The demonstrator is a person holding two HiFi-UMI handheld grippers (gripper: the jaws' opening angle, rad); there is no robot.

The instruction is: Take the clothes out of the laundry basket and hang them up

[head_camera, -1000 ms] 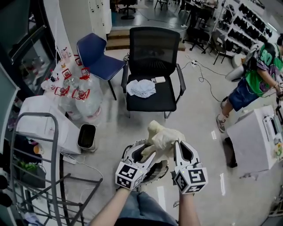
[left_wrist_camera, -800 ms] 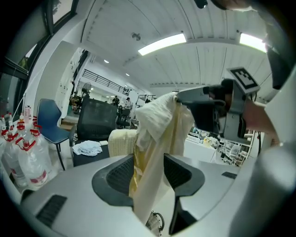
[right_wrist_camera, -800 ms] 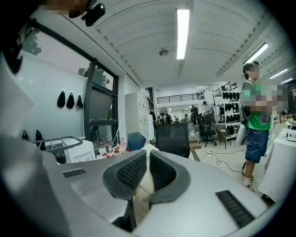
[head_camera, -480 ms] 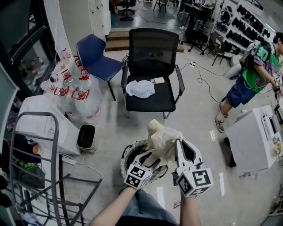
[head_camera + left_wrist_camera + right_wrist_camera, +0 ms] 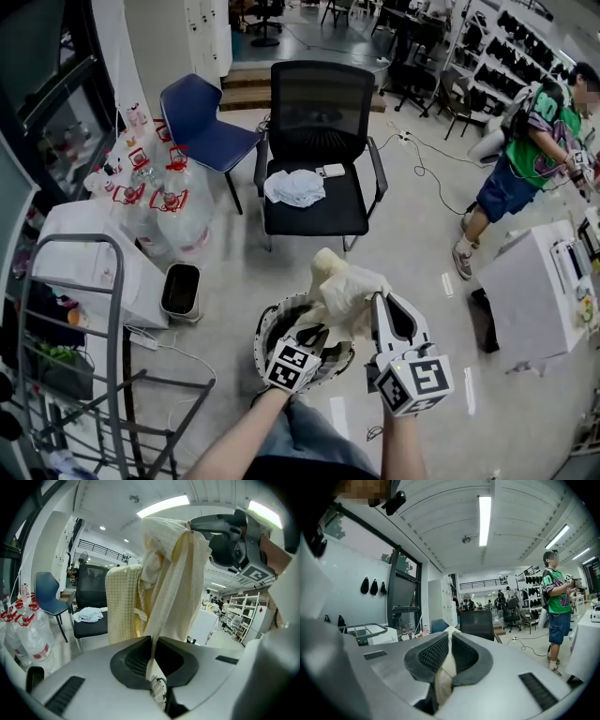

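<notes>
No legible text, number or brand is being shown. Red labels on the bottles (image 5: pixel 173 202) and print on the green shirt (image 5: pixel 534 155) are being rendered too small for reading.

Ceiling strip lights (image 5: pixel 484 520) are glaring white in both gripper views and bleaching the panels beside them. The head view is showing even, slightly dim light, with only faint shadows lying under the black chair (image 5: pixel 319 112). Both gripper views are bowing toward dark, vignetted corners. The near grey jaws are blurring, and the cream garment (image 5: pixel 173 573) is glowing softly, backlit.
</notes>
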